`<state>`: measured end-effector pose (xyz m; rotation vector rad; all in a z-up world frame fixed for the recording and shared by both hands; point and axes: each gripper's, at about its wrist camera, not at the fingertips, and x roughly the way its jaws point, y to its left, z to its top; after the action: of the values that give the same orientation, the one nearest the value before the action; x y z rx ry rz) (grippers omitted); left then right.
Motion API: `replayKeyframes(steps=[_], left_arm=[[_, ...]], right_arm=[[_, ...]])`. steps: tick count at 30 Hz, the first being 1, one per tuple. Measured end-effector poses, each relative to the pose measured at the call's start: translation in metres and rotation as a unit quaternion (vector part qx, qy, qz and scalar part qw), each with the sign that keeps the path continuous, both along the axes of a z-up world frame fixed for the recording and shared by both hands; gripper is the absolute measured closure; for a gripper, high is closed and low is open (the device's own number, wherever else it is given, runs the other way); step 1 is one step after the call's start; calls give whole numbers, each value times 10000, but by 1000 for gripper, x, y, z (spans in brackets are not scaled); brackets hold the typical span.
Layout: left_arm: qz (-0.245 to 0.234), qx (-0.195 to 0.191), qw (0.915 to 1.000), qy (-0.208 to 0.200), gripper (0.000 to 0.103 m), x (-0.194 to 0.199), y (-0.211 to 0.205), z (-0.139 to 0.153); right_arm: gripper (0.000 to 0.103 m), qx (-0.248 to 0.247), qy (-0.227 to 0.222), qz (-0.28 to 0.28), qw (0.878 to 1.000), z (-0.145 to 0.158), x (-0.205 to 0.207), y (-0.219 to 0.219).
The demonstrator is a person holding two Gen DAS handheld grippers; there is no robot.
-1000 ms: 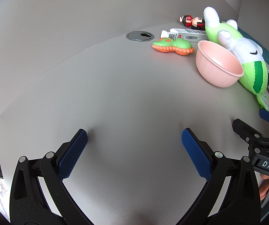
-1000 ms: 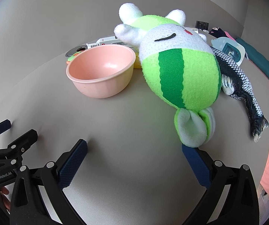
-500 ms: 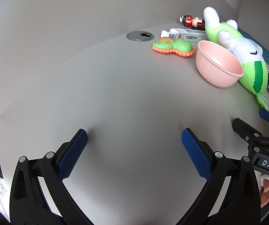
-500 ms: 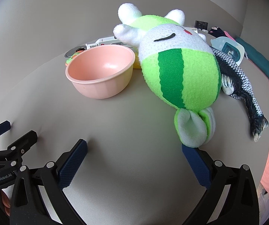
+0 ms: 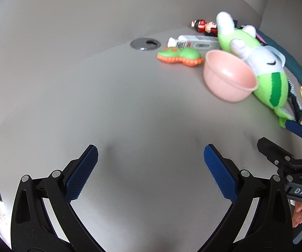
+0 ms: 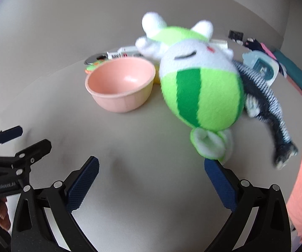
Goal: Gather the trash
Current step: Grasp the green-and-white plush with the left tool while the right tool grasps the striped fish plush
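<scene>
Two open, empty grippers hover low over the worktop; the white tube lies crosswise far ahead, past the pink bowl, nearer the left gripper than the right gripper.

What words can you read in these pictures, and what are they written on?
"DAS": white letters on a black label on the right tongs, seen at the edge of the left wrist view.
A label on the left tongs, in the right wrist view: too blurred to read.
Print and a red mark on the white tube behind the pink bowl: too small to read.
</scene>
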<state>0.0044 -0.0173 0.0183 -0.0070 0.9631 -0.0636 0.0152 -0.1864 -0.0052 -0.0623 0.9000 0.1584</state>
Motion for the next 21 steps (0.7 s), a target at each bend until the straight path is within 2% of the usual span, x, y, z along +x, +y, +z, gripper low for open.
replayKeyframes(steps=[7, 11, 16, 21], left_arm=[[-20, -95, 9998, -174, 6, 4, -23, 44], [-167, -80, 9994, -287, 6, 21, -55, 68], [-425, -91, 9986, -313, 6, 41, -101, 85], [-521, -192, 9983, -169, 6, 66, -140, 91]], right_arm=[[2, 140, -255, 232, 9993, 50, -2, -42], [2, 152, -413, 119, 9990, 72, 3, -71], [2, 213, -415, -83, 9989, 82, 19, -107], [5, 419, -154, -282, 9986, 73, 44, -144]])
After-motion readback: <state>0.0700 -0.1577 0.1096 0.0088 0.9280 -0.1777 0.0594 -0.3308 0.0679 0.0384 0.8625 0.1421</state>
